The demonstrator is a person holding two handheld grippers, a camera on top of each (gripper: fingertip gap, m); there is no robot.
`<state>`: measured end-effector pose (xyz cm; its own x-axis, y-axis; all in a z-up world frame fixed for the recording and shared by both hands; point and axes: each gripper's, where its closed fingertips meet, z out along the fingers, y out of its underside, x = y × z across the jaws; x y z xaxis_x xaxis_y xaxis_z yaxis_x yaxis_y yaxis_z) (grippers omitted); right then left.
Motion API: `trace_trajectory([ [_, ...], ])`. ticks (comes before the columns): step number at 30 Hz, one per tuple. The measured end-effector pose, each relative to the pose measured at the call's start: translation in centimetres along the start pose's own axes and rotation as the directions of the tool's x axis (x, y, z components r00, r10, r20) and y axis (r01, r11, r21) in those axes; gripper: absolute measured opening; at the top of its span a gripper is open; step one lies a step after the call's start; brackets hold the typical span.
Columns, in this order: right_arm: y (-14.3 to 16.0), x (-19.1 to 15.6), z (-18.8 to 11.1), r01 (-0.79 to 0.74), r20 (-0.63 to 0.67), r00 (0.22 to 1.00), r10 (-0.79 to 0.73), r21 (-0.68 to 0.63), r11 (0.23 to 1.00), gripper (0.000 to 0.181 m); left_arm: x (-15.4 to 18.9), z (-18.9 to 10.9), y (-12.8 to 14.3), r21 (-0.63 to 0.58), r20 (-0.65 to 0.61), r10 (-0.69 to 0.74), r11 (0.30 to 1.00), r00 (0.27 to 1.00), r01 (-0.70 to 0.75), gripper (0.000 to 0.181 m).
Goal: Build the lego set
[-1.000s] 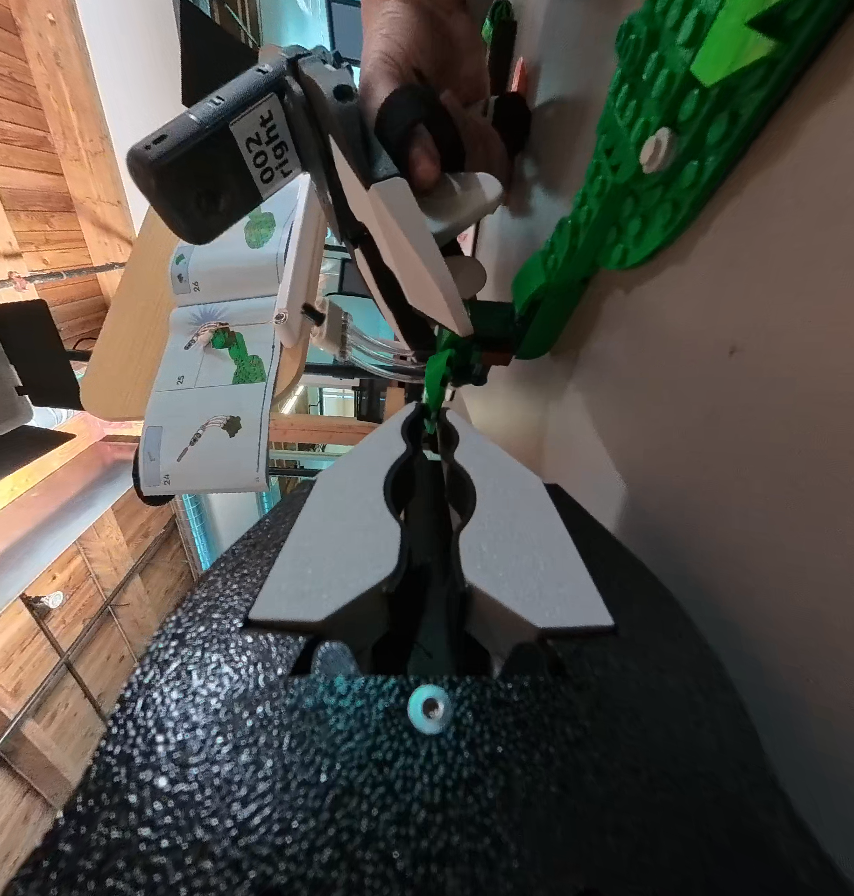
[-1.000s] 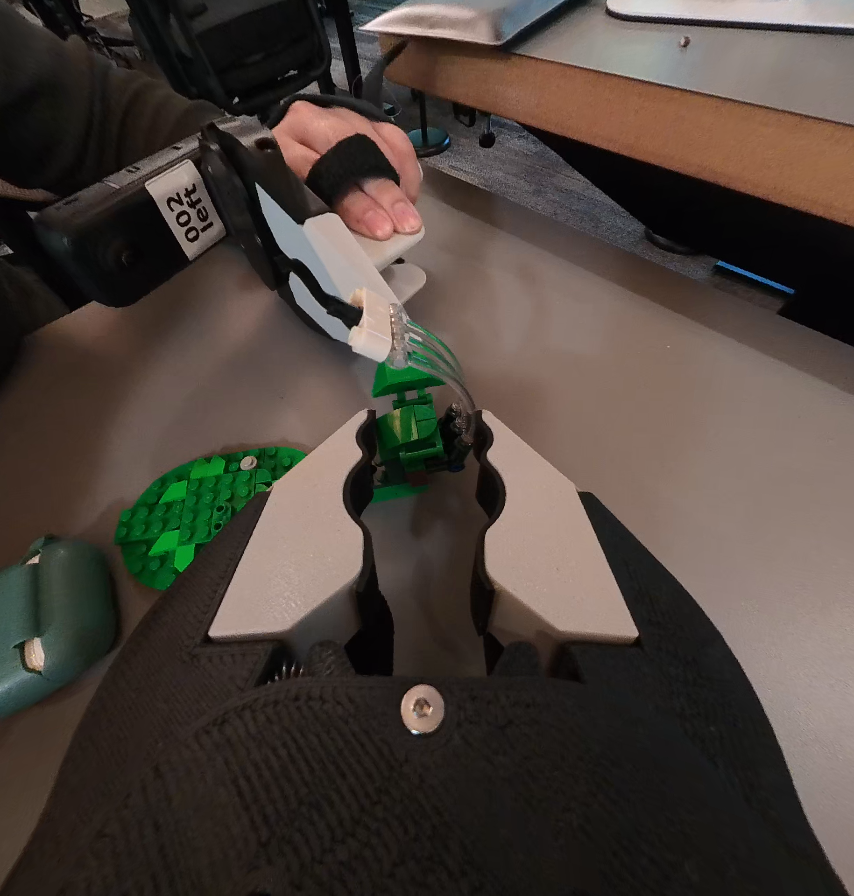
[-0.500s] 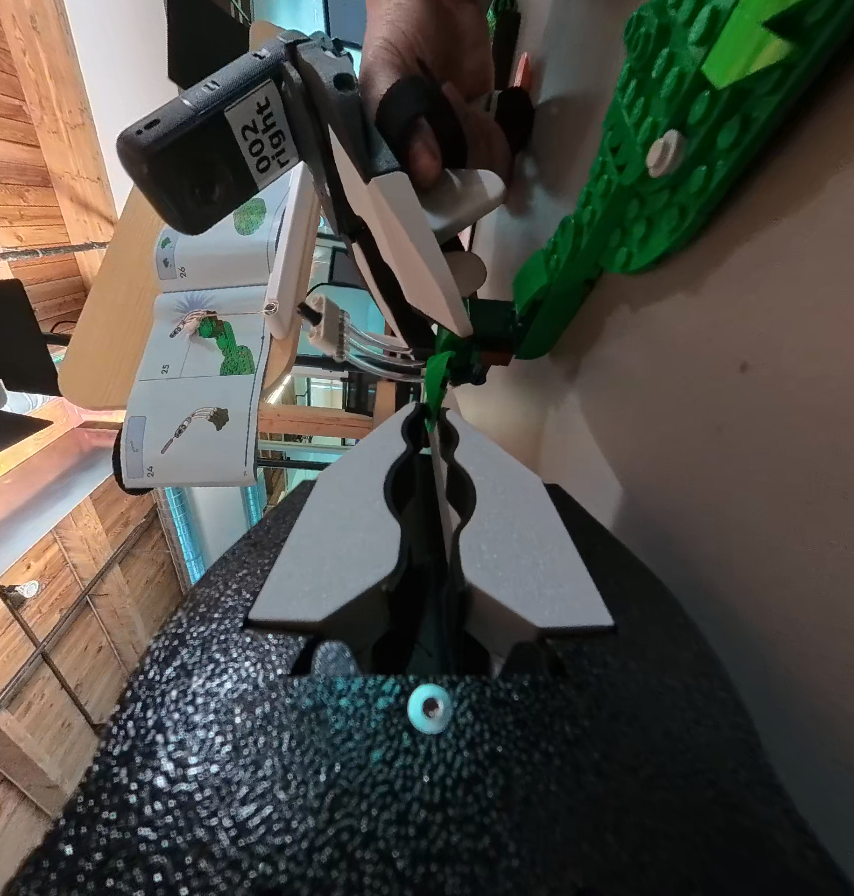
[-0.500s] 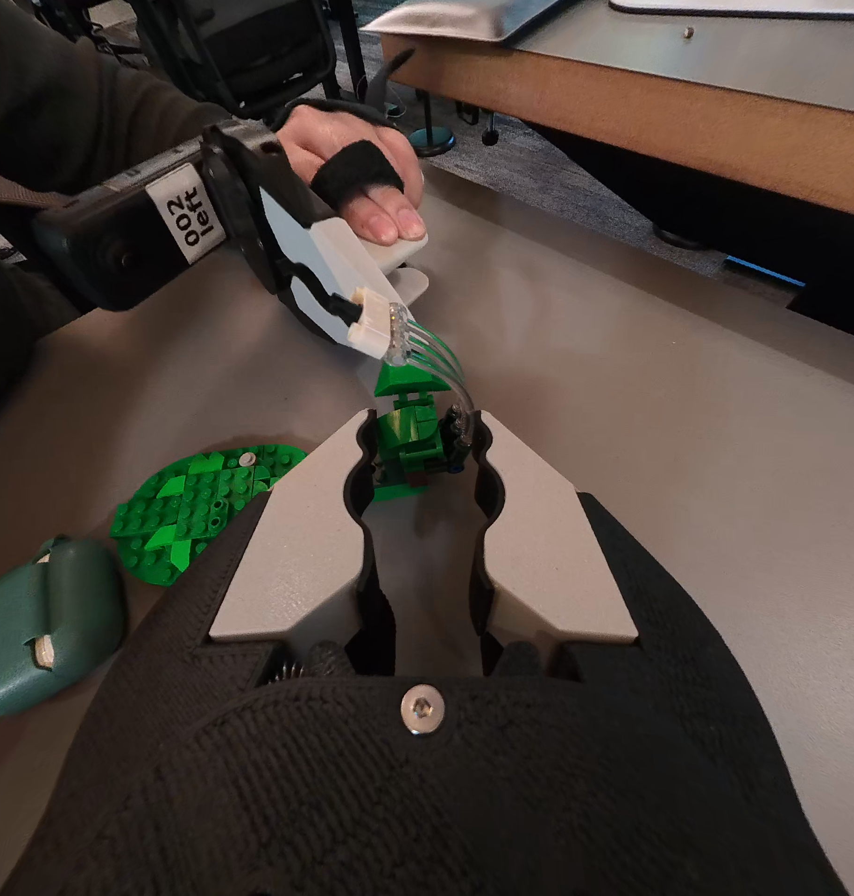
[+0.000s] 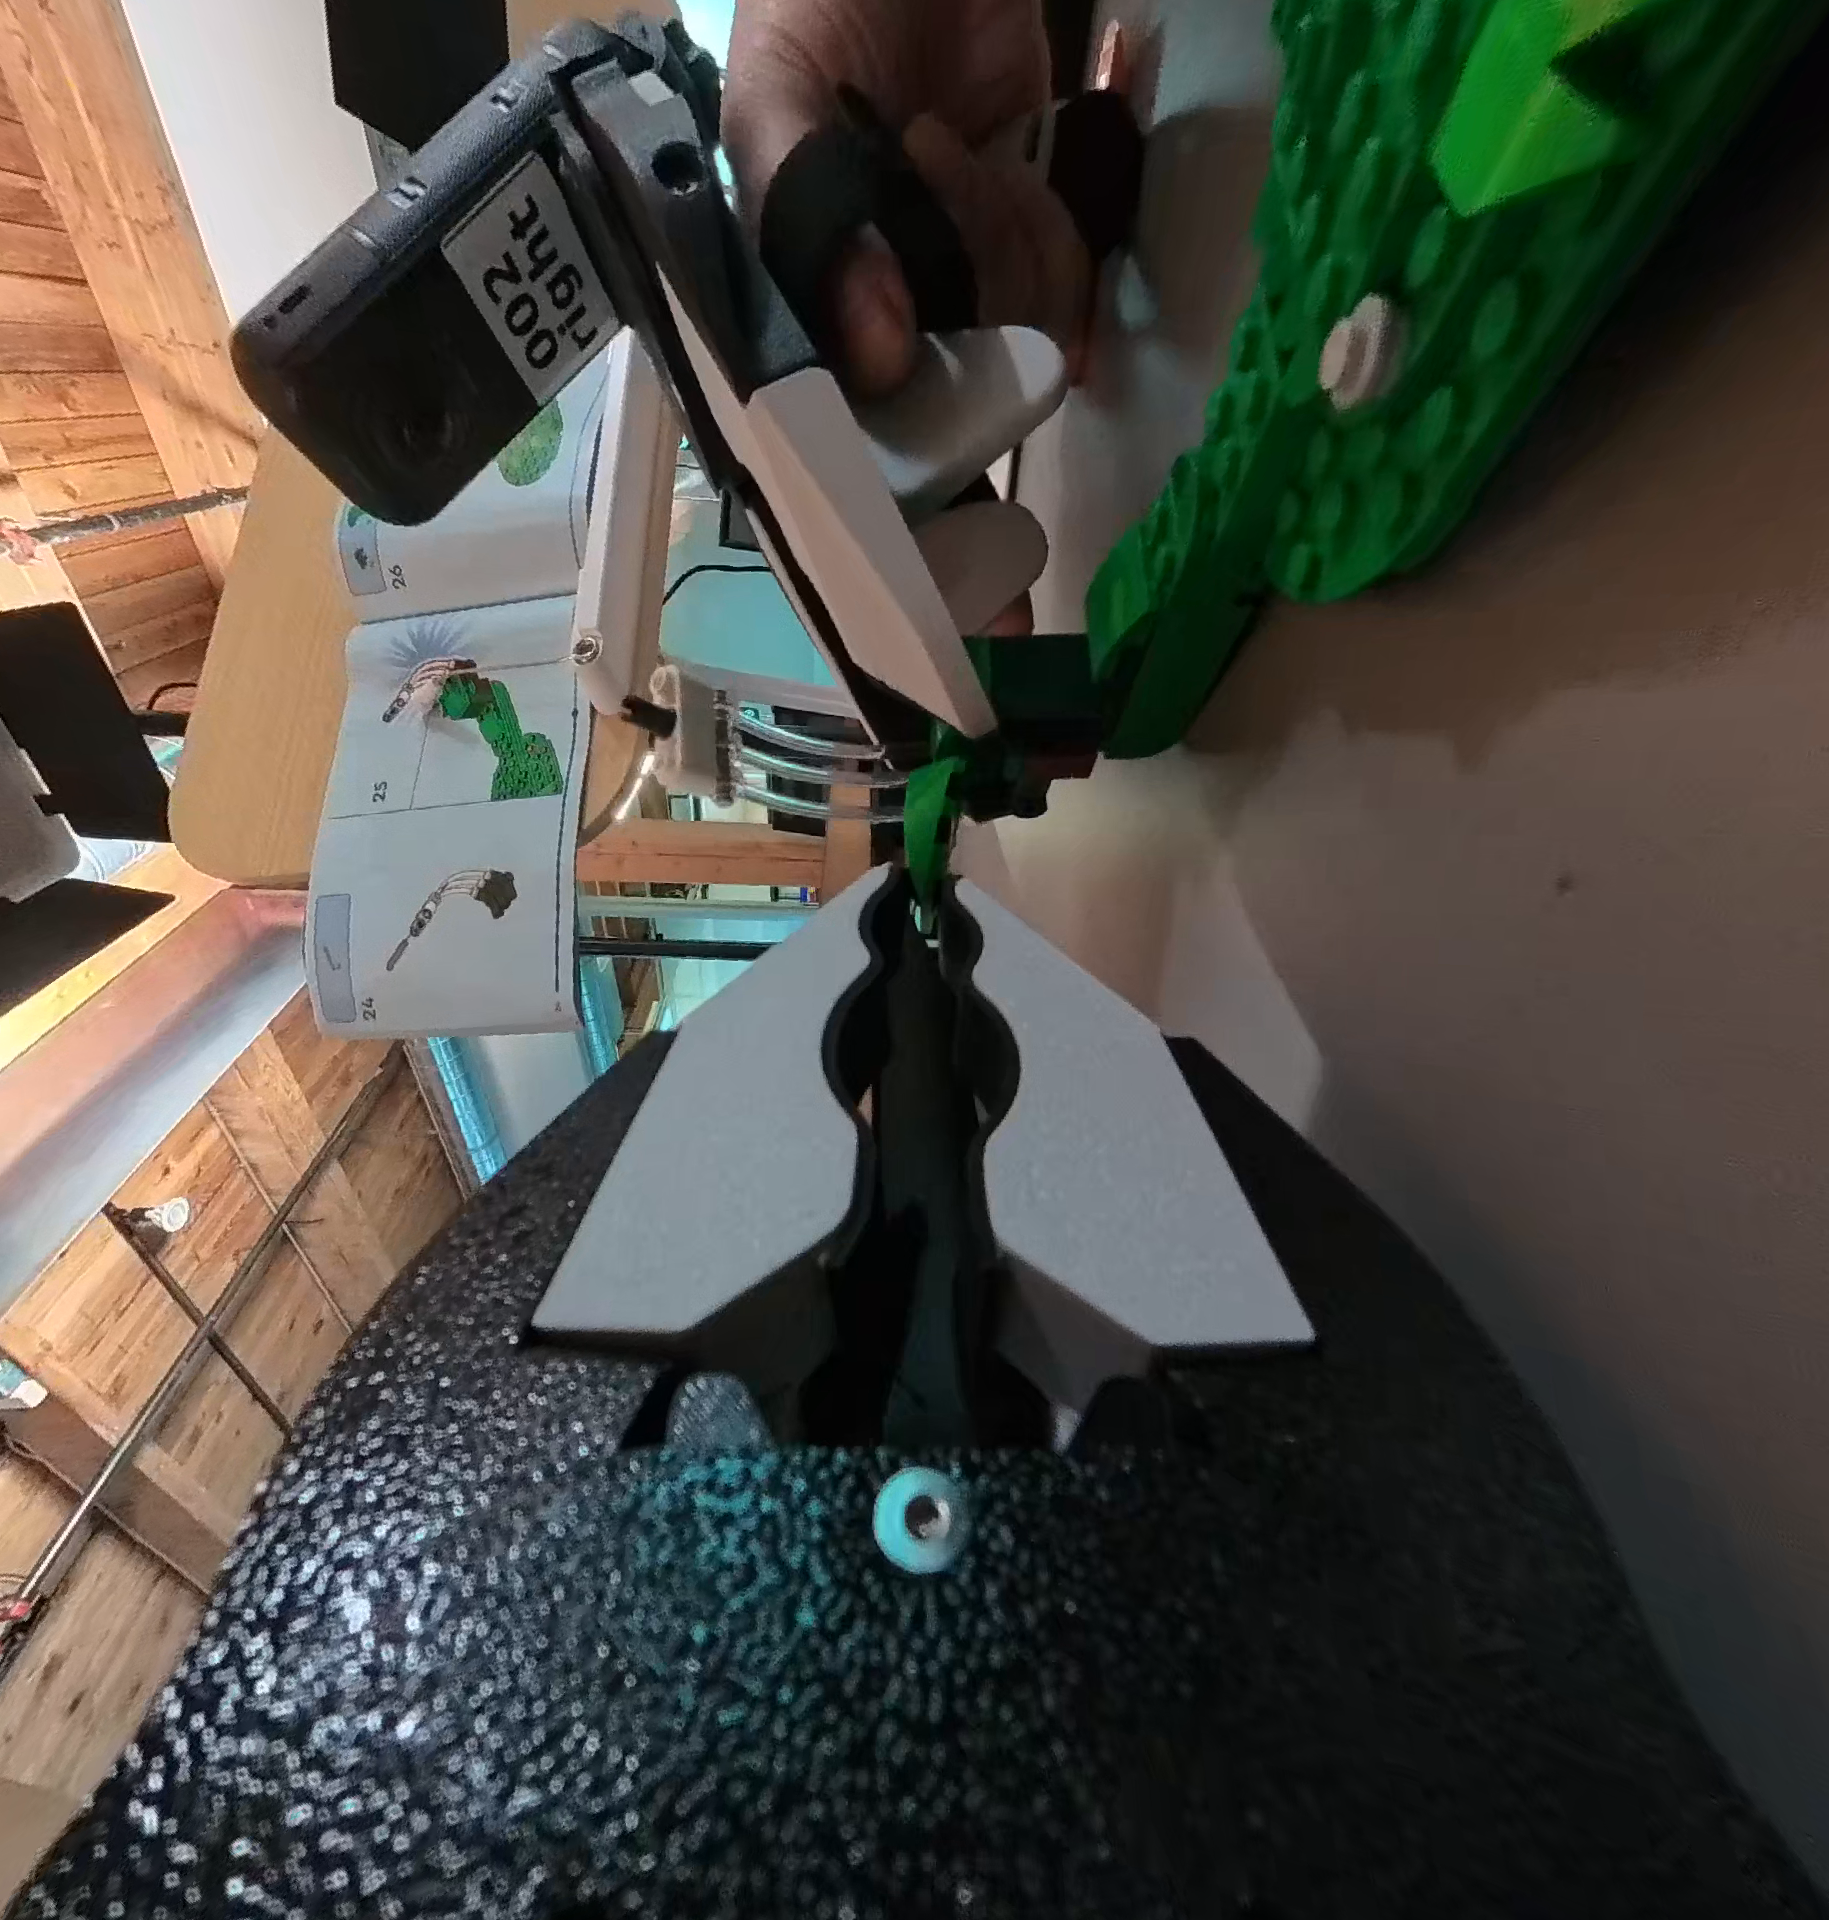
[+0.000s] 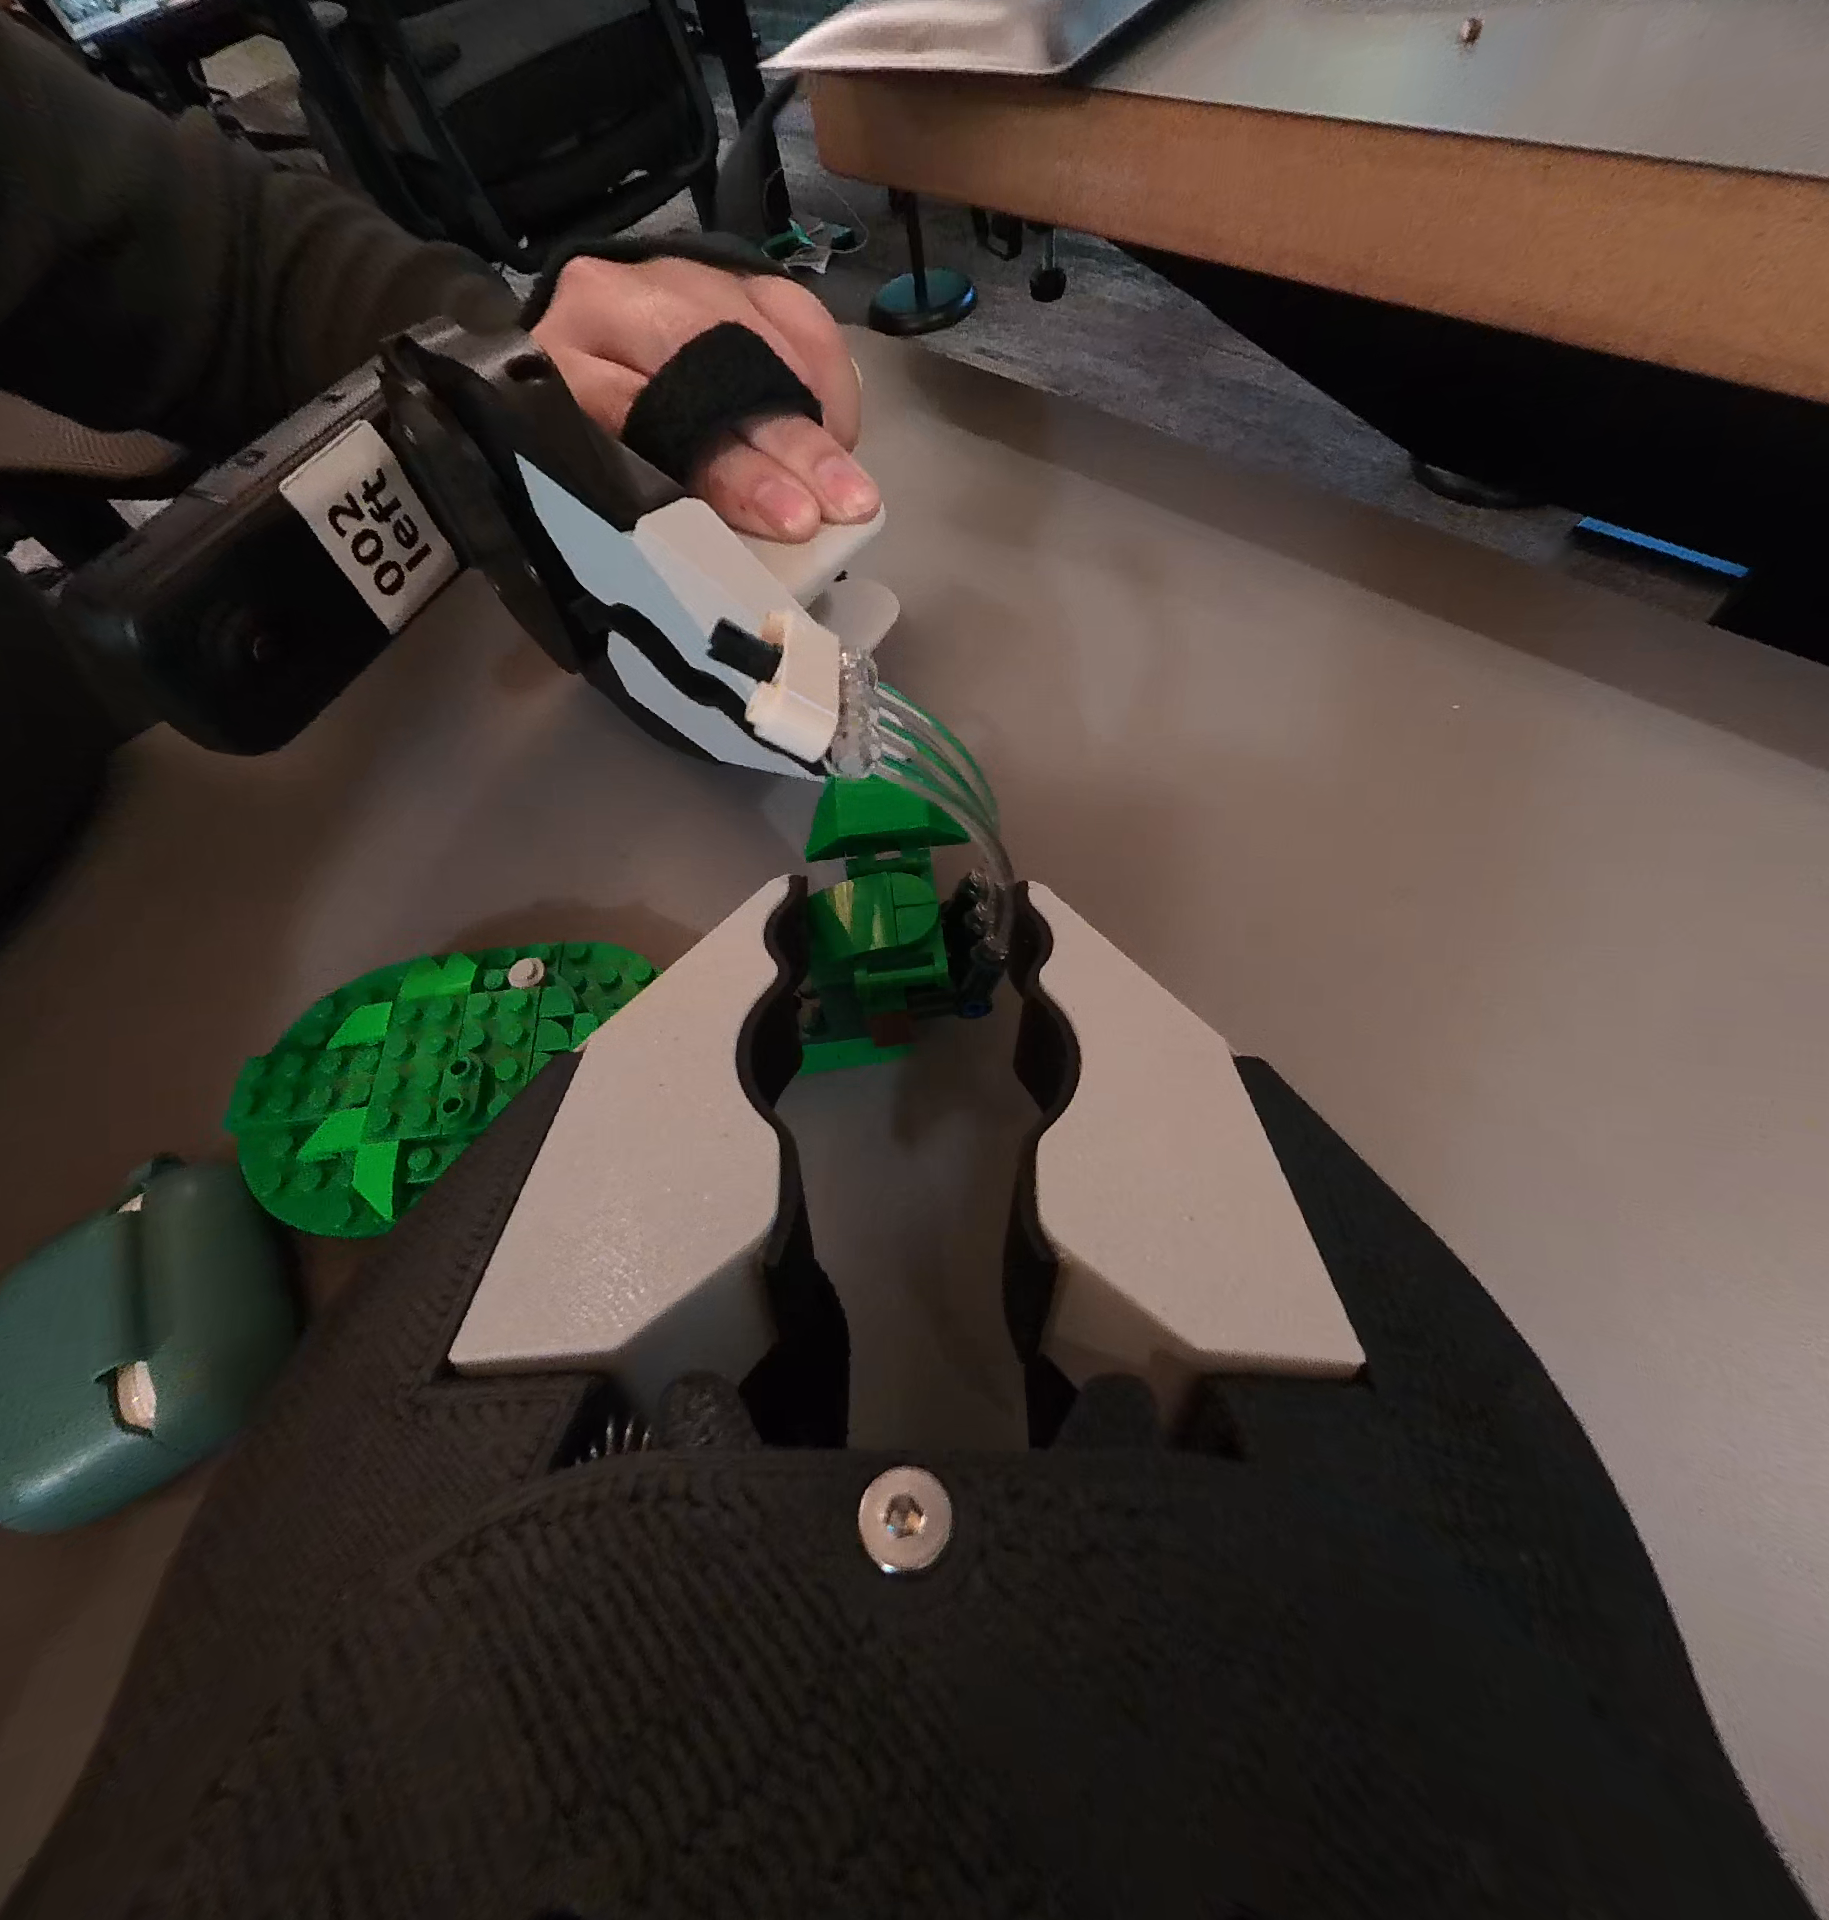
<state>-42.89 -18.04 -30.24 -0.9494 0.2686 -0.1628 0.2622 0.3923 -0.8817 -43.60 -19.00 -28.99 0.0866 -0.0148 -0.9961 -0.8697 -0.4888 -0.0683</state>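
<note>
The green studded plate (image 5: 1512, 343) runs off the top and right edges of the left wrist view, and its near end is blurred. In the right wrist view, the right gripper (image 6: 905, 935) body hides part of that plate (image 6: 411, 1081). The teal case (image 6: 110, 1340) is cut by the left edge. The instruction booklet (image 5: 442, 831) drawings are too small to make out.
</note>
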Motion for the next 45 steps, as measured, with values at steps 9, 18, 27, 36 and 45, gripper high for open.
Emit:
trace_trajectory([
  [9,-0.1,0.1,0.1,0.016,-0.021,1.0,-0.016,0.004,1.0,0.039,0.1,-0.1,0.2,0.022,-0.015,-0.068,0.997,0.998,0.068,0.003],
  [18,-0.3,1.8,-1.0,0.099,-0.165,0.982,-0.096,0.013,0.995,0.046,-3.0,-0.4,4.2,-0.08,0.141,-0.263,0.958,0.954,0.276,0.018],
  [27,0.8,-0.4,-7.8,-0.048,-0.336,0.942,0.011,-0.102,0.994,0.072,-4.6,-0.4,5.0,-0.008,0.188,-0.425,0.901,0.886,0.434,0.052],
  [36,-6.8,-6.1,-16.5,0.258,-0.809,0.571,0.138,0.337,0.906,0.053,-6.8,-2.6,2.9,0.147,0.219,-0.527,0.85,0.821,0.506,0.049],
  [45,-3.9,-11.8,-20.9,0.606,-0.945,-0.084,0.315,0.203,0.769,0.026,-10.7,-5.7,0.4,0.362,0.234,-0.774,0.631,0.588,0.686,0.042],
])
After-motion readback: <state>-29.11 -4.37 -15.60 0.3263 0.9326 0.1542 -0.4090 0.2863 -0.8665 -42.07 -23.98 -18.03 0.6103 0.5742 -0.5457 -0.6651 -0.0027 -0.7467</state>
